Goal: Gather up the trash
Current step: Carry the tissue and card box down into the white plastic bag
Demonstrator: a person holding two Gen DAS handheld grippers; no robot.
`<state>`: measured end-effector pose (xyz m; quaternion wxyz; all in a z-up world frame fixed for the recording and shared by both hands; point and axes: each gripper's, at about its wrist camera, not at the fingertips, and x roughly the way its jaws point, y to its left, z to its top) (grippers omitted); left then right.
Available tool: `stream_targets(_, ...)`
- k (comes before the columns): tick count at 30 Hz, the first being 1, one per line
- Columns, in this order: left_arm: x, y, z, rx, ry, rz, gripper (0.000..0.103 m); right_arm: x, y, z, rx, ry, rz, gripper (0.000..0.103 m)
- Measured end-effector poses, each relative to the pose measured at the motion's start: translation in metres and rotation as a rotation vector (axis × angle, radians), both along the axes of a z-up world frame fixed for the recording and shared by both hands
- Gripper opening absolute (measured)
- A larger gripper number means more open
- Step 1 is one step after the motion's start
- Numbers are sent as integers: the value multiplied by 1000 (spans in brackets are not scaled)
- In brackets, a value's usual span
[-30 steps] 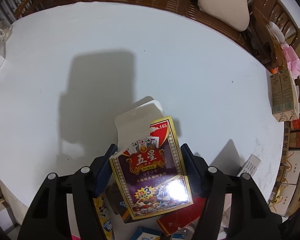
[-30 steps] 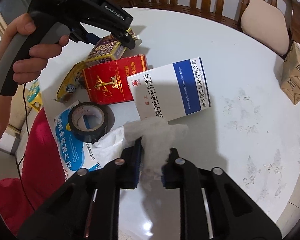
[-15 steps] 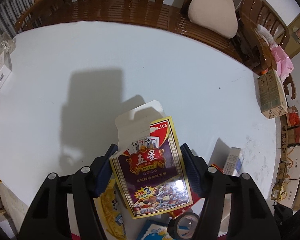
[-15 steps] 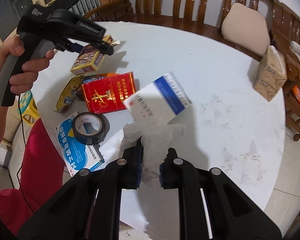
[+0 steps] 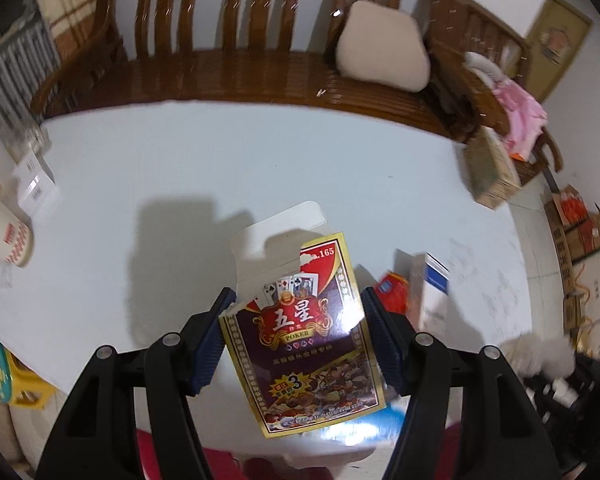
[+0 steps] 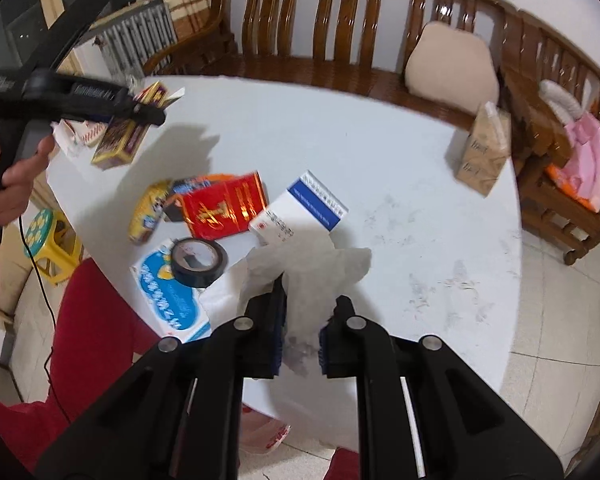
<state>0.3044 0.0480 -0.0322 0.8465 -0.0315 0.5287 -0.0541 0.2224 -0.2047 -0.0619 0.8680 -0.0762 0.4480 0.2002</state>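
Note:
My left gripper (image 5: 296, 312) is shut on a purple and gold poker card box (image 5: 304, 332) with its white flap open, held above the white round table (image 5: 180, 168). The right wrist view shows that gripper (image 6: 140, 108) at upper left in a hand, with the card box (image 6: 120, 144) hanging over the table's far left edge. My right gripper (image 6: 306, 320) is shut on a crumpled white tissue (image 6: 304, 276), lifted off the table (image 6: 400, 168) near its front edge.
On the table lie a red cigarette box (image 6: 224, 210), a white and blue medicine box (image 6: 300, 208), a black tape roll (image 6: 198, 256), a blue and white packet (image 6: 168, 300), a yellow wrapper (image 6: 146, 212) and a brown carton (image 6: 484, 152). A wooden bench with a cushion (image 6: 452, 68) curves behind.
Both grippers have risen with their loads, so the table and the things on it look smaller. The left gripper has carried the card box up and towards the table's far left edge.

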Motion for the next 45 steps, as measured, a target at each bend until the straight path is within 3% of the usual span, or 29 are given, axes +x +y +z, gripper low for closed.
stream_targets(8, -85, -2, 39, 8, -79, -120, 62, -68, 11, 61, 1, -138, -14, 14)
stream_targets(19, -184, -6, 25, 44, -115, -219, 62, -151, 42, 85, -4, -212, 20, 14)
stream_targets(31, -243, -23, -19, 56, -92, -305, 62, -205, 61, 58, -46, -181, 38, 14)
stream_targets(45, -246, -38, -96, 72, 15, -336, 62, -214, 74, -24, -116, -75, 18, 14)
